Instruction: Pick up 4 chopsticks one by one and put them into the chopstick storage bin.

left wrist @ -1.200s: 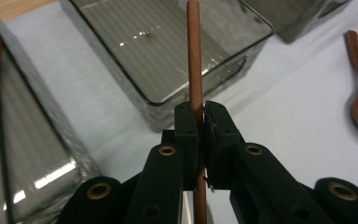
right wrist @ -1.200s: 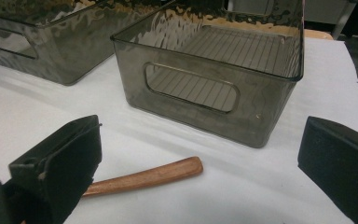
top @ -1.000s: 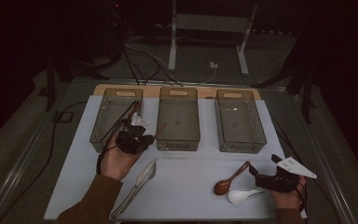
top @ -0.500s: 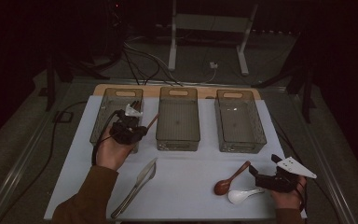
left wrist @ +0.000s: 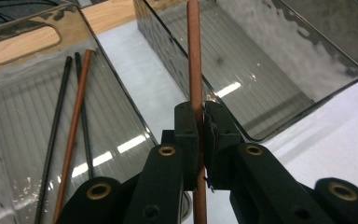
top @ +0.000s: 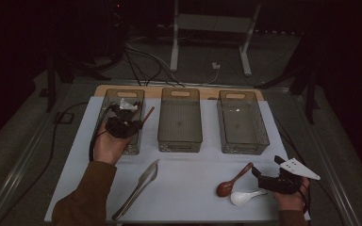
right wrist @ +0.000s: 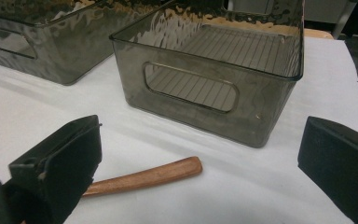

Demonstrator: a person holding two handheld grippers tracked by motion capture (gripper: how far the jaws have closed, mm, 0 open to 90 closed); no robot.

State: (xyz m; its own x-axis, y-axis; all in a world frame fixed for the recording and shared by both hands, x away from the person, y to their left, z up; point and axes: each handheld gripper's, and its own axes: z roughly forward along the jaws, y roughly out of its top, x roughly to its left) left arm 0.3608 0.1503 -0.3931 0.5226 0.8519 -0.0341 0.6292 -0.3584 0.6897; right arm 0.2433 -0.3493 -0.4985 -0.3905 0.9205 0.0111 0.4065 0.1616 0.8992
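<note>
A person's left gripper (top: 131, 114) hangs over the left bin (top: 104, 109), jaws clenched on a brown chopstick (left wrist: 195, 70) that runs straight up between the pads and out beyond their tips. In the left gripper view the stick's far end crosses the strip of white table (left wrist: 135, 70) dividing the left bin from the middle bin (left wrist: 279, 70). Below and to the left of the jaws, three more chopsticks (left wrist: 74, 121), two black and one brown, lie along the ribbed floor of the left bin; its near rim passes just under the jaws.

Low on the table, the right gripper (top: 264, 176) rests with jaws released and wide apart. Between them, in the right gripper view, lies the wooden spoon (right wrist: 144, 177), its handle end in the gap and touching neither pad. Ahead of these jaws stands the right bin (right wrist: 214, 109), its near wall and handle slot facing them across bare white table. A white spoon (top: 245, 197) lies just beside the wooden one, and a knife (top: 139, 187) lies well apart from both grippers, with open surface around it.
</note>
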